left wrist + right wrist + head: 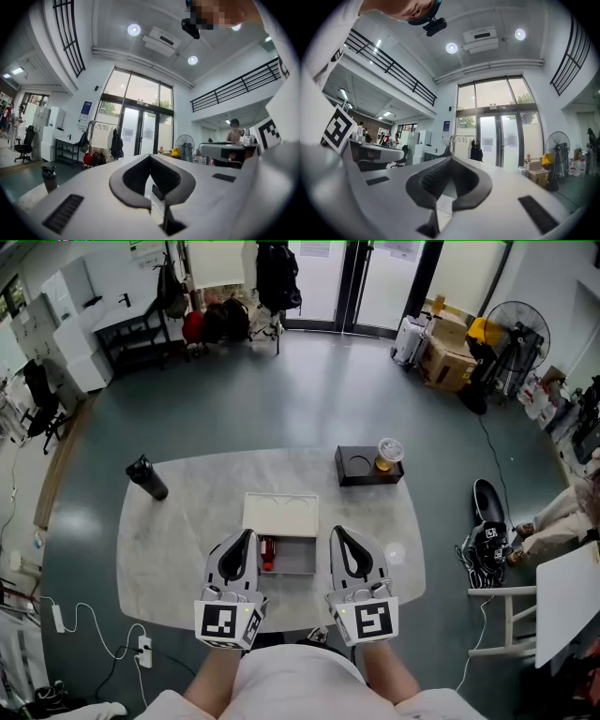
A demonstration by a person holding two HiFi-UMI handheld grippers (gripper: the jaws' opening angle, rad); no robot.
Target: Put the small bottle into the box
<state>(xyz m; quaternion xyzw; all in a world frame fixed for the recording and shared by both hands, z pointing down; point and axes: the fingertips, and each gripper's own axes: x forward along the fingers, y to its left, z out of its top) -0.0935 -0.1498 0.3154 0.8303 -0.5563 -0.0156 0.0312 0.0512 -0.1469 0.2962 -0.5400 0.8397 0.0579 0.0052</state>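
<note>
Both clenched, empty: left gripper [247, 536], right gripper [337, 533]. Small bottle [267, 554], 9 o'clock inside box [302, 567]: likely light, slippery; grasp mid-body.

Nothing here can be read: the blue poster [86, 108] left of the glass doors [140, 126], centre left of the frame, and the white sheets [127, 132] on those doors are too small.

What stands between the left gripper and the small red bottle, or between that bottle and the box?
Nothing visible does. The small bottle lies inside the open box, whose lid is folded back. The left gripper, jaws together, is right beside the bottle with no object between them.
</note>
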